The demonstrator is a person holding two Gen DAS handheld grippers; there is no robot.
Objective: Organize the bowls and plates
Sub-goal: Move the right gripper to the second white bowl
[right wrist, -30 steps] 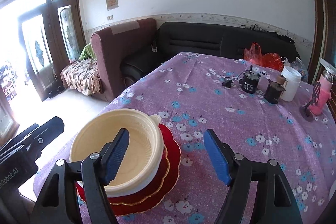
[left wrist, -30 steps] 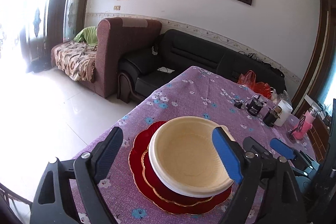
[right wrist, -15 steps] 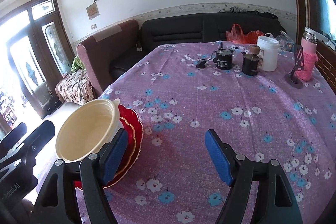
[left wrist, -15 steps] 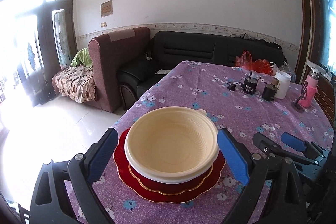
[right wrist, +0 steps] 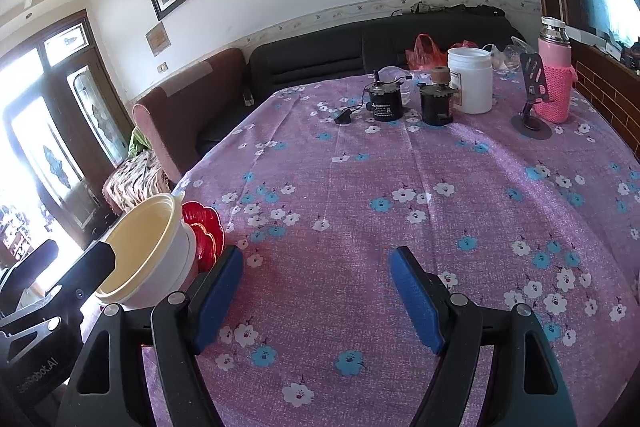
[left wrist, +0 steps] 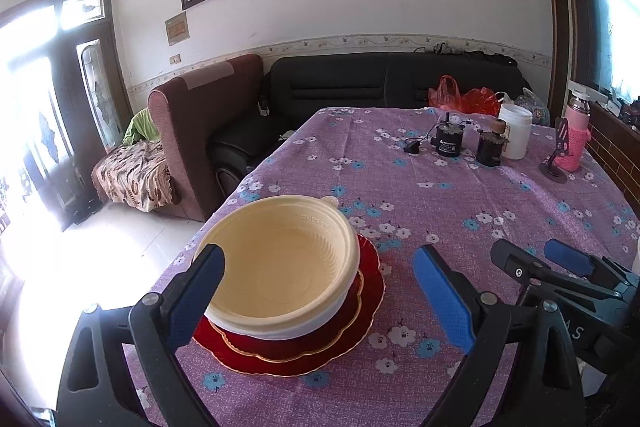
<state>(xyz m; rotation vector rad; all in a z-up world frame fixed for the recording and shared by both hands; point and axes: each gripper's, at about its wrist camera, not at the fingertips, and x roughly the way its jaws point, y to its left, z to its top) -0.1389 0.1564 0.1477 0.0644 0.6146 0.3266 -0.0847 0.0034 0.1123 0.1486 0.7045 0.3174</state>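
Observation:
A cream plastic bowl sits on a small red gold-rimmed plate, which lies on a larger red plate near the table's left edge. My left gripper is open and empty, hovering just in front of the stack, its left finger overlapping the bowl's rim in view. In the right wrist view the bowl and the red plates are at the far left. My right gripper is open and empty over bare tablecloth, to the right of the stack.
The table has a purple flowered cloth. At its far end stand two black motors, a white jar, a pink bottle and a phone stand. Sofas stand beyond the table.
Both grippers have swung to the right and pulled back a little. The plate stack has shifted left in both views. Both stayed open.

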